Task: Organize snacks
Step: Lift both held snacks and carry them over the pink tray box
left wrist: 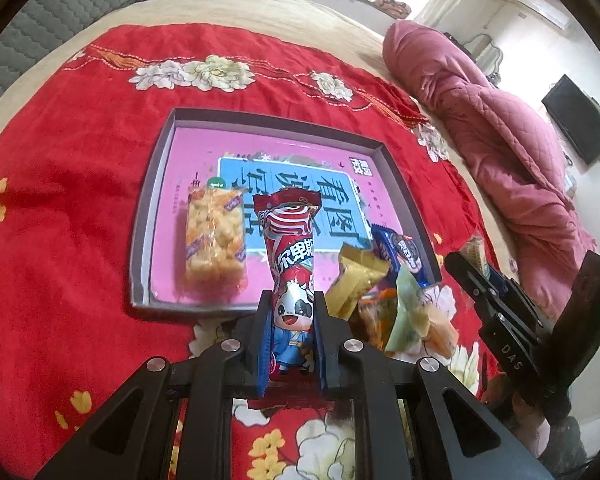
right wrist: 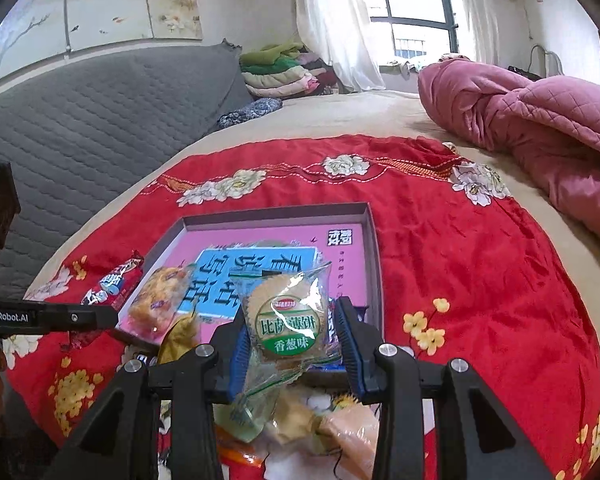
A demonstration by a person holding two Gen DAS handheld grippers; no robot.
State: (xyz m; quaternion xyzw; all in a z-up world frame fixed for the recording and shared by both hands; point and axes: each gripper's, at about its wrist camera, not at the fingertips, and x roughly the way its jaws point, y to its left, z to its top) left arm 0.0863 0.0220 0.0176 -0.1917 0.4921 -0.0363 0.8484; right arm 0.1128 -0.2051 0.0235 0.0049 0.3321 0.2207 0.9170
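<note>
Snacks pinched: red packet (left wrist: pixel 290 280) between left fingers (left wrist: pixel 262 320), biscuit (right wrist: pixel 286 320) between right.

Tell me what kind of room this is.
Most likely a bedroom in a home. The snacks lie on a red flowered bedspread over a bed, with a bunched pink quilt beside it and folded bedding stacked by the curtained window.
</note>
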